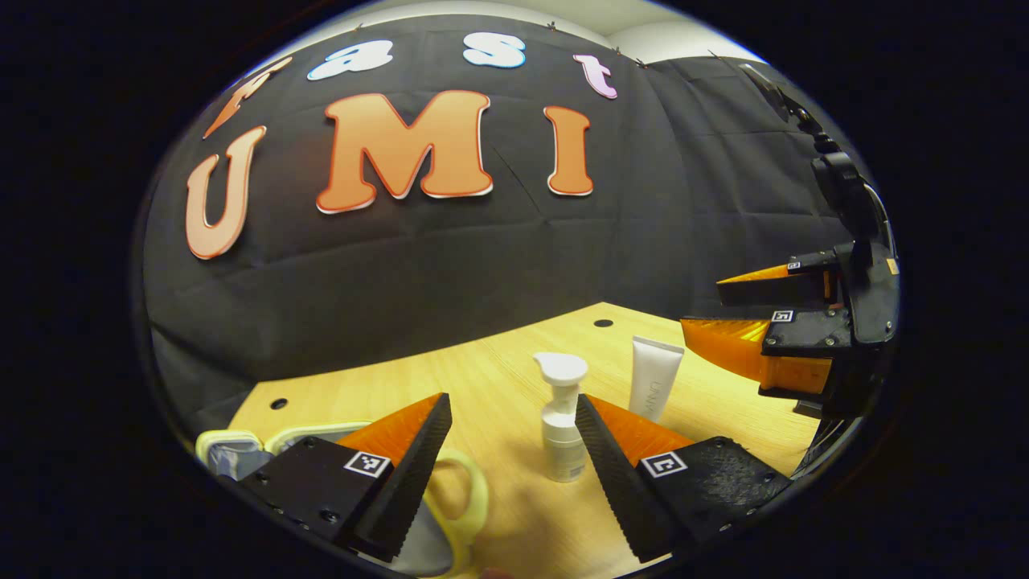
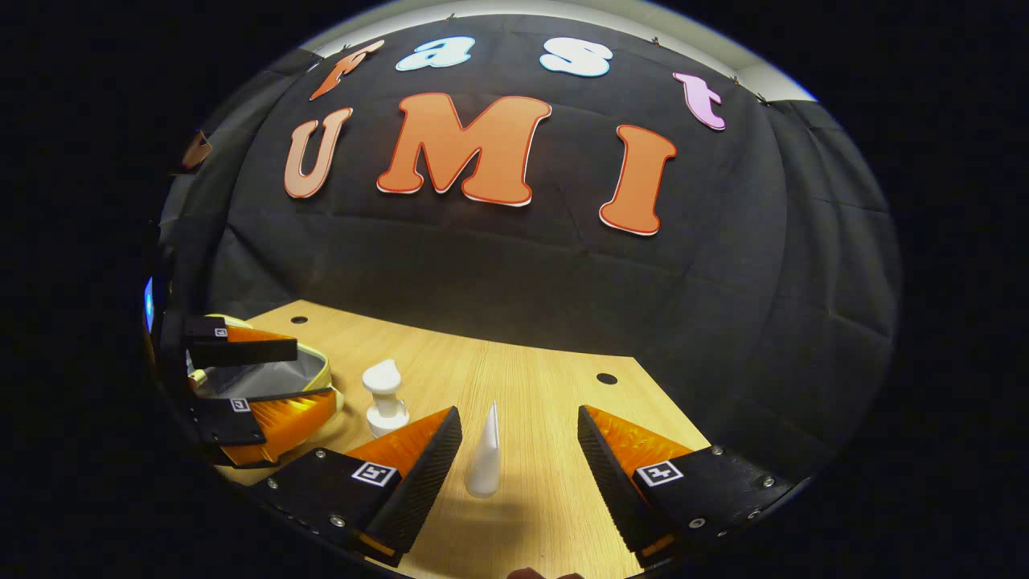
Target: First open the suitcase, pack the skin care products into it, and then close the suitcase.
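Take the pump bottle [image 1: 563, 418] as your landmark on the wooden table [image 1: 498, 386]. In the left gripper view, your left gripper [image 1: 513, 474] hangs with its fingers spread wide and holding nothing, and the pump bottle stands upright just beyond the gap between them, close to the right finger. To the near left of the bottle, partly behind your left finger, lies the pale yellow suitcase [image 1: 458, 498] with its handle loop showing, and its open lid edge and grey lining reach farther left. Just behind and to the right of the bottle, the white tube [image 1: 655, 378] stands upright on its cap, apart from the bottle. Farther right of the tube, your right gripper [image 1: 723, 314] hovers above the table with its fingers parted. In the right gripper view, your right gripper [image 2: 518, 474] is likewise released and grasps nothing, and the white tube [image 2: 485, 458] stands between its fingers, nearer the left one, touching neither. The pump bottle [image 2: 384, 398] stands farther back and left of the tube. Beyond it to the left sits the suitcase [image 2: 309, 374], open, with your left gripper [image 2: 265, 378] over it.
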The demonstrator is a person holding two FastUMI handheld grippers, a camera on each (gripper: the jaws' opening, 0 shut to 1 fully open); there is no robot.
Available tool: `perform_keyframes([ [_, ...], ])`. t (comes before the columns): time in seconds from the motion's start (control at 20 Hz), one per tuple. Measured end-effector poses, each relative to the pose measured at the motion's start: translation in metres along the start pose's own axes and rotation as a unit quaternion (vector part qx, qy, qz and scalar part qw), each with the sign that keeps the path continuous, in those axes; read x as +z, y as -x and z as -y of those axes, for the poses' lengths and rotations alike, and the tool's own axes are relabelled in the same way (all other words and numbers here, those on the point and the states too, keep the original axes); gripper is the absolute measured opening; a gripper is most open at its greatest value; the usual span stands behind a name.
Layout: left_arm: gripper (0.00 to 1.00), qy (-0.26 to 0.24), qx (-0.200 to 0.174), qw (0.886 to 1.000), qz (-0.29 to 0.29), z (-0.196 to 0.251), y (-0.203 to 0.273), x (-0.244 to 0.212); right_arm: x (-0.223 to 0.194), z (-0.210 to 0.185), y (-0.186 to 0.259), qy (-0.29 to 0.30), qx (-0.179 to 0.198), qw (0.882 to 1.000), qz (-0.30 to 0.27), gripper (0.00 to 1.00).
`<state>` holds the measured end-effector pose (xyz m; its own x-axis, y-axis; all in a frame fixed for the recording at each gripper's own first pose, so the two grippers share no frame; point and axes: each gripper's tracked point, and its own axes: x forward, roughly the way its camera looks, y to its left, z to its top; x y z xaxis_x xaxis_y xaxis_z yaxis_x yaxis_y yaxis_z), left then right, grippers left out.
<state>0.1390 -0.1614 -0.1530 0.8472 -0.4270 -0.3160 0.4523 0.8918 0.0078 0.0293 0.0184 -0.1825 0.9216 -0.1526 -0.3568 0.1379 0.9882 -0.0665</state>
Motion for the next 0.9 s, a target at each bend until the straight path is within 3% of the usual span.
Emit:
perform_keyframes([
  [0.45, 0.98, 0.052, -0.033, 0.997, -0.051, 0.031, -0.072, -0.052, -0.033, 0.007, -0.008, 0.008, 0.0, 1.0, -0.018, 0.93],
  [0.5, 0.94, 0.056, -0.034, 0.996, -0.058, 0.033, -0.08, -0.06, -0.036, 0.009, -0.007, 0.009, 0.003, 1.0, -0.02, 0.93],
  [0.55, 0.83, 0.058, -0.035, 0.996, -0.058, 0.035, -0.084, -0.061, -0.042, 0.01, -0.008, 0.01, 0.003, 1.0, -0.025, 0.93],
  [0.7, 0.62, 0.056, -0.039, 0.996, -0.057, 0.038, -0.086, -0.063, -0.057, 0.006, -0.013, 0.006, 0.013, 0.999, -0.037, 0.93],
  [0.9, 0.6, 0.056, -0.033, 0.996, -0.068, 0.035, -0.076, -0.063, -0.076, -0.008, -0.031, -0.001, 0.032, 0.998, -0.051, 0.93],
])
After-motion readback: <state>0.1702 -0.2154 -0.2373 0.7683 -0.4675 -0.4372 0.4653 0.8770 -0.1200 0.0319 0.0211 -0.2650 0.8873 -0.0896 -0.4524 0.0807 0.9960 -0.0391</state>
